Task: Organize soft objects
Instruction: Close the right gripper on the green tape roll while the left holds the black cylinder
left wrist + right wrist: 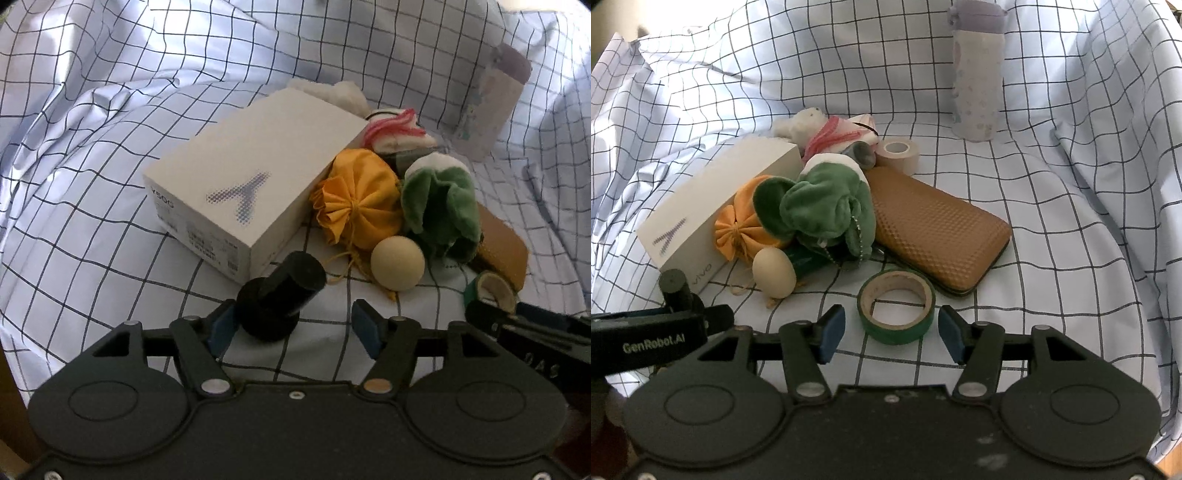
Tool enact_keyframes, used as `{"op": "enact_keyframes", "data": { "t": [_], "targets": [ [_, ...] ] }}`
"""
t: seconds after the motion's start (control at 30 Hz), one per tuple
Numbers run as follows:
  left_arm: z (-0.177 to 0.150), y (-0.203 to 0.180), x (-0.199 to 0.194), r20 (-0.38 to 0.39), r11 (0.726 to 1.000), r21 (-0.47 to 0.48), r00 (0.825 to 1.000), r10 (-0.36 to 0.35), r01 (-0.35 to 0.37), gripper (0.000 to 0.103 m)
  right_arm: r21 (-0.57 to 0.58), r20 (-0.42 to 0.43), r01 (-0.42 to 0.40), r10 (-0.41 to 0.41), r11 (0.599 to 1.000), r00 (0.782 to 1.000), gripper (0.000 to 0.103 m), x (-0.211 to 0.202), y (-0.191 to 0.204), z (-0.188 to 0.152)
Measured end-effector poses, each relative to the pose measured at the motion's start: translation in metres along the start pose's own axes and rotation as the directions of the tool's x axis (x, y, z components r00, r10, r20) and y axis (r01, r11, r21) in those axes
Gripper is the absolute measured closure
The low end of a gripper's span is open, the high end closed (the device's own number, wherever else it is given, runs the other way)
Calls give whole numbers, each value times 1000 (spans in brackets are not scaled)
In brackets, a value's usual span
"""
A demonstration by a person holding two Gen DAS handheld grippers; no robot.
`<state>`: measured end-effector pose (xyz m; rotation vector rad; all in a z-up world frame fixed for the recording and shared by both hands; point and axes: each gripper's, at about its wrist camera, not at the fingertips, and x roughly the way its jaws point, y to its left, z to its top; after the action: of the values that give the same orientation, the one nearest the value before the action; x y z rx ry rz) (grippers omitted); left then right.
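Note:
A pile of soft things lies on the checked cloth: an orange drawstring pouch [354, 199] [746, 225], a green plush [439, 206] [823, 206], a white plush with pink trim [395, 129] [820, 129] and a cream ball [397, 264] [774, 273]. My left gripper [295, 328] is open, with a black cylinder [280, 295] standing just inside its left finger. My right gripper [892, 336] is open, its fingers on either side of a green tape roll [895, 306], apart from it.
A white box [251, 181] [713, 206] lies left of the pile. A brown textured wallet [934, 229] lies to the right, a beige tape roll [897, 153] behind it. A lilac-capped bottle [977, 70] [487, 107] stands at the back right. The cloth rises in folds all around.

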<state>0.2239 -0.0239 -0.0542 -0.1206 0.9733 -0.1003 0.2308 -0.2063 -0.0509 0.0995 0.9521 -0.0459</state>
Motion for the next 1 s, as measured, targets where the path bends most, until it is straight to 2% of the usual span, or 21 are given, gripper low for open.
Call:
{"op": "enact_keyframes", "data": {
  "t": [0.13,0.33,0.5,0.73,0.87,1.0],
  "targets": [
    [1,1,-6,10,999,-8,999,-39,39,39,2,-1,-2,2,1000,1000,47,0,0,0],
    [3,-3,-5,-1,998,-21,998,-60,60,36,1,1,-1,1,1000,1000,47,0,0,-2],
    [3,-3,-2,-20,997,-57,998,-59,58,36,3,0,-2,2,1000,1000,47,0,-1,-3],
    [12,-10,0,6,997,-64,999,-31,32,36,-1,6,-7,7,1000,1000,47,-1,-2,-3],
    [13,-15,3,31,1000,-20,999,-14,15,36,2,10,-8,8,1000,1000,47,-3,-4,-3],
    [10,-15,3,37,998,53,999,-22,20,44,6,12,-10,9,1000,1000,47,-5,-6,-3]
  ]
}}
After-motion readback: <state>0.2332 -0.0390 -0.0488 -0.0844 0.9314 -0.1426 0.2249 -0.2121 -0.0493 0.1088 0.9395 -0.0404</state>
